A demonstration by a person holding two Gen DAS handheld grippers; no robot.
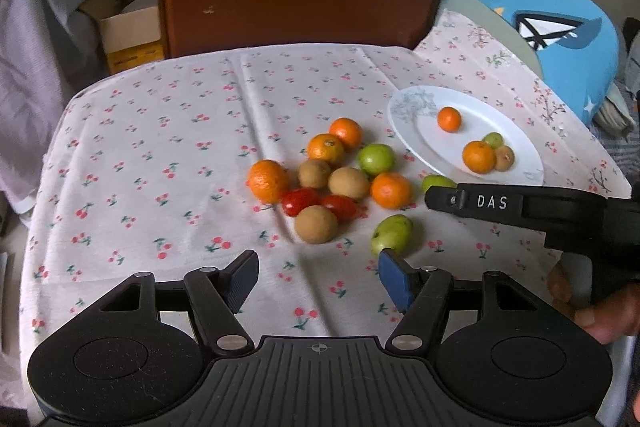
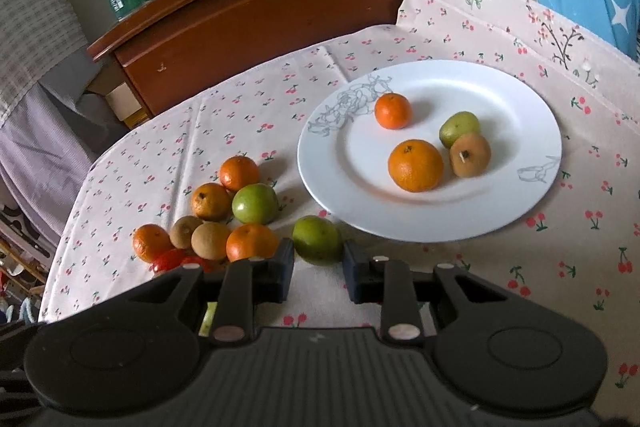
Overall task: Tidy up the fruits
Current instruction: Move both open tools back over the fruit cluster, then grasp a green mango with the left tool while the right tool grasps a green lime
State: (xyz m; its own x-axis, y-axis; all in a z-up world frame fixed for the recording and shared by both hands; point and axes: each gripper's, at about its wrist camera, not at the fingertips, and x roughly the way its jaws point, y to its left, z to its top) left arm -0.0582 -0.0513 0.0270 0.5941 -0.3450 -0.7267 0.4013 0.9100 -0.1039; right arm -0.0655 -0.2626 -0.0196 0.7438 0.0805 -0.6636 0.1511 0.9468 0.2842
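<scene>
Green, smooth and firm, the fruit (image 2: 317,239) sits on the table (image 2: 460,267) beside the plate (image 2: 520,99), just ahead of your right tool (image 2: 318,277), open; squeeze its widest part gently. Left tool (image 1: 318,281) open too.

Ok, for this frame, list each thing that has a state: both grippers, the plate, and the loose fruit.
Left gripper: open, empty, above the cloth.
Right gripper: open, jaws either side of a green fruit, not closed on it.
Plate: upright, holding four fruits.
Fruit pile: loose on the tablecloth, off the plate.
</scene>
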